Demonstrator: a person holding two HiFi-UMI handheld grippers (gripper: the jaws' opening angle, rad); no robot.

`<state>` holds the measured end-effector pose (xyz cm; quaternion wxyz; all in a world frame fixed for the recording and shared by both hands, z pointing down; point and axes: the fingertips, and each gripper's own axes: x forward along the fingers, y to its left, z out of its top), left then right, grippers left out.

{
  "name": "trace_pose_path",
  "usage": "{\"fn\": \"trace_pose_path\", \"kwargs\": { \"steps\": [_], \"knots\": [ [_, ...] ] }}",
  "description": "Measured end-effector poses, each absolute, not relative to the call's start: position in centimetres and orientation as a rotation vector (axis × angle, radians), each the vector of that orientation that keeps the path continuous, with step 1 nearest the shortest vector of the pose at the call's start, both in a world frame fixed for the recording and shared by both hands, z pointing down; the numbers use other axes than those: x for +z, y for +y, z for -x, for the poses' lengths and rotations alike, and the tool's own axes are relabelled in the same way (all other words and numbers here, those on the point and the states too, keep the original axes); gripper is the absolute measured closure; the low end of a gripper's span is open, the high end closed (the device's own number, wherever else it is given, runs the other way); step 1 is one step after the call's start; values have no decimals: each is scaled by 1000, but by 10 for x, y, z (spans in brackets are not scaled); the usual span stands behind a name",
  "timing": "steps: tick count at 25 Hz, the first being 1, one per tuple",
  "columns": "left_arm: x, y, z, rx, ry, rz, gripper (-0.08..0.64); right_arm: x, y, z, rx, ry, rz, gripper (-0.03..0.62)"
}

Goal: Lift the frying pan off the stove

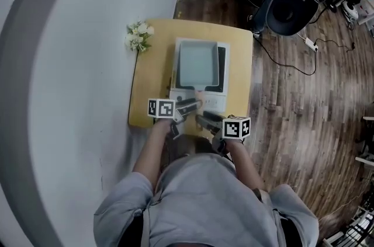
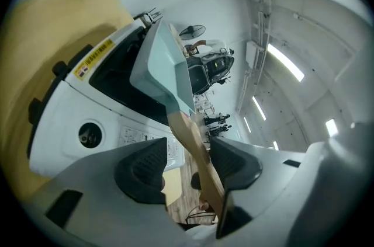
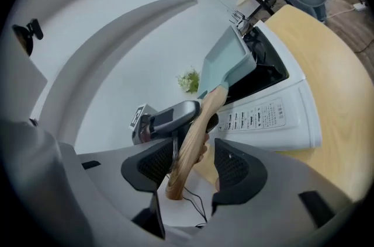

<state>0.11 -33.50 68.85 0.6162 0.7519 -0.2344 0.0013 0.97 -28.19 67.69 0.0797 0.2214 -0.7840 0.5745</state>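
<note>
Contact between the frying pan [image 1: 197, 63] and the stove [image 1: 217, 101] is the hardest thing to read. From the head view the square, pale pan lies over the white stove on the yellow surface [image 1: 152, 76], and its underside is hidden. The left gripper view shows the pan [image 2: 166, 65] tilted over the stove's black top [image 2: 87, 117], but I cannot tell whether it touches or is clear of it.

The head view shows the left tongs [image 1: 190, 105] and right tongs [image 1: 204, 119] meeting at the stove's near edge. They cover most of the wooden handle, and their opening cannot be judged there.

The gripper views show it. In the left gripper view the left tongs [image 2: 187, 164] stand fairly narrow around the handle [image 2: 196, 143]. It lies against one pad [image 2: 234, 161], and a gap shows beside the other [image 2: 143, 167]. In the right gripper view the right tongs [image 3: 193, 167] straddle the handle's rounded end [image 3: 188, 146]. The wood lies close against one pad [image 3: 153, 165] and apart from the other [image 3: 236, 169].

That view alone shows the left tongs across the handle farther up, nearer the pan. White flowers [image 1: 139, 35] sit at the surface's far left corner, cut off at the top of the left gripper view.
</note>
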Motion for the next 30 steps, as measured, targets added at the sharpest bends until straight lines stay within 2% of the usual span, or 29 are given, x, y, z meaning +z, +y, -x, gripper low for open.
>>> {"fn": "trace_pose_path", "kwargs": {
  "steps": [7,11,14,24,30],
  "knots": [
    [695,-341,-31,-80,-357,-1670,342,681,-269,14,1887,-2312,-483,400],
    [691,-341,-38,-119,-300,-1653,384,679,-270,15,1946,-2302,-447,463],
    [690,-342,-38,-154,-282,-1641,399,679,-270,15,1984,-2293,-430,472],
    [674,-337,-40,-117,-348,-1803,407,678,-261,8,1835,-2386,-462,477],
    [662,-319,-41,4,-402,-1935,414,670,-245,15,1742,-2433,-430,482]
  ]
}}
